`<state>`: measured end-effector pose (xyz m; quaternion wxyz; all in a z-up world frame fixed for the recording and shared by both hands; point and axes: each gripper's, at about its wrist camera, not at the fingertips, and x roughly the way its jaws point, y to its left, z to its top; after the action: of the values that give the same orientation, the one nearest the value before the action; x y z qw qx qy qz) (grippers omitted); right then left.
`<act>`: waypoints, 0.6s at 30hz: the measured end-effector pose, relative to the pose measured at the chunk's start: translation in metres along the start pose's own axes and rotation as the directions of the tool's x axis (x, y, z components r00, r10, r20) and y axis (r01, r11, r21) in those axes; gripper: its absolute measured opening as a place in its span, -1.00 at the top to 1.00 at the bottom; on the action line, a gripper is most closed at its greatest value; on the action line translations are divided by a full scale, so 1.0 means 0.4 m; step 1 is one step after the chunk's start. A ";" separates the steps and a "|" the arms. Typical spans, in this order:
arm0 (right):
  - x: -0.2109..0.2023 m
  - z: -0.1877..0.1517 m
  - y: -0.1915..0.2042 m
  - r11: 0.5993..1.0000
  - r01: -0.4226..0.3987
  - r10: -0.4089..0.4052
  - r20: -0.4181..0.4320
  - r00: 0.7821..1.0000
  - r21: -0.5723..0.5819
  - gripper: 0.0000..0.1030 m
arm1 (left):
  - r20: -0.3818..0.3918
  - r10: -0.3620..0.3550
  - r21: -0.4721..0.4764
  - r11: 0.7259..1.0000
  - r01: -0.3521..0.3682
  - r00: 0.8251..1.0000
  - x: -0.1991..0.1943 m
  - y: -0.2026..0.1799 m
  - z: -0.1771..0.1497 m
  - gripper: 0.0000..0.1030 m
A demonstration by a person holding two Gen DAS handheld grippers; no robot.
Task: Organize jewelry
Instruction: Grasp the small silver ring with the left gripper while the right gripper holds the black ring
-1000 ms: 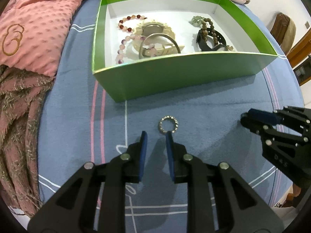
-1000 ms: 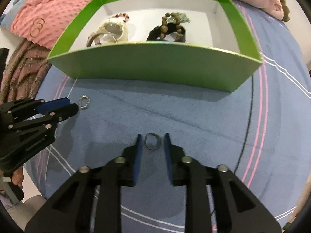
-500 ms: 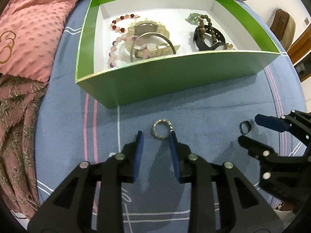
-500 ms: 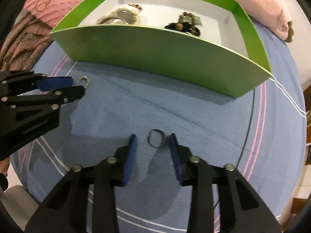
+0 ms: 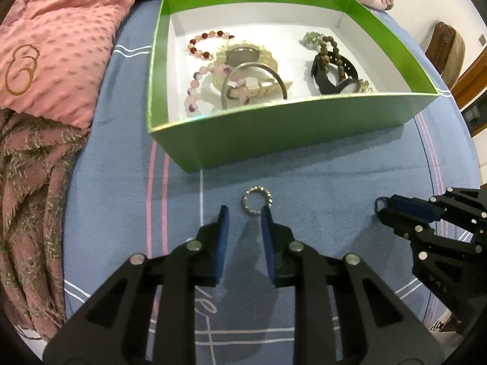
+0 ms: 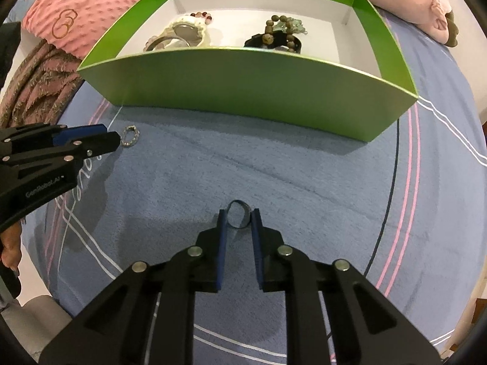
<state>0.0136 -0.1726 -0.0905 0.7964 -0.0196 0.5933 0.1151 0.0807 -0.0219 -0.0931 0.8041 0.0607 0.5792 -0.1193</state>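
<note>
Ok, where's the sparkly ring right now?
The sparkly ring lies on the blue bedspread just past the left gripper, whose jaws are closing, in front of the green box.

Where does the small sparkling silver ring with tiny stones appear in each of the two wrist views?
Left wrist view: small sparkling silver ring lies centre, just ahead of the left gripper.
Right wrist view: same ring at far left, by that gripper's tips.
Shared landmark: green cardboard box behind it.
</note>
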 end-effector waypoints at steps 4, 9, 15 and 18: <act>-0.014 0.013 -0.021 1.000 -0.004 0.004 0.005 1.000 0.005 0.70 | -0.004 -0.020 -0.019 1.000 0.020 1.000 -0.004 0.020 0.014 0.55; 0.015 0.045 -0.026 1.000 -0.008 0.008 0.000 1.000 0.007 0.70 | -0.008 -0.025 -0.027 0.999 0.025 1.000 -0.007 0.026 0.010 0.20; 0.019 0.046 -0.026 1.000 -0.009 0.009 0.000 1.000 0.007 0.70 | -0.007 -0.010 0.001 1.000 0.010 1.000 0.010 -0.007 0.012 0.14; 0.024 0.053 -0.028 1.000 -0.009 0.009 -0.001 1.000 0.008 0.70 | -0.012 0.015 0.004 1.000 -0.015 1.000 0.022 -0.013 0.018 0.14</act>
<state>0.0383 -0.1785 -0.0946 0.7958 -0.0138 0.5942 0.1160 0.0885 -0.0297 -0.0991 0.8015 0.0674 0.5832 -0.1139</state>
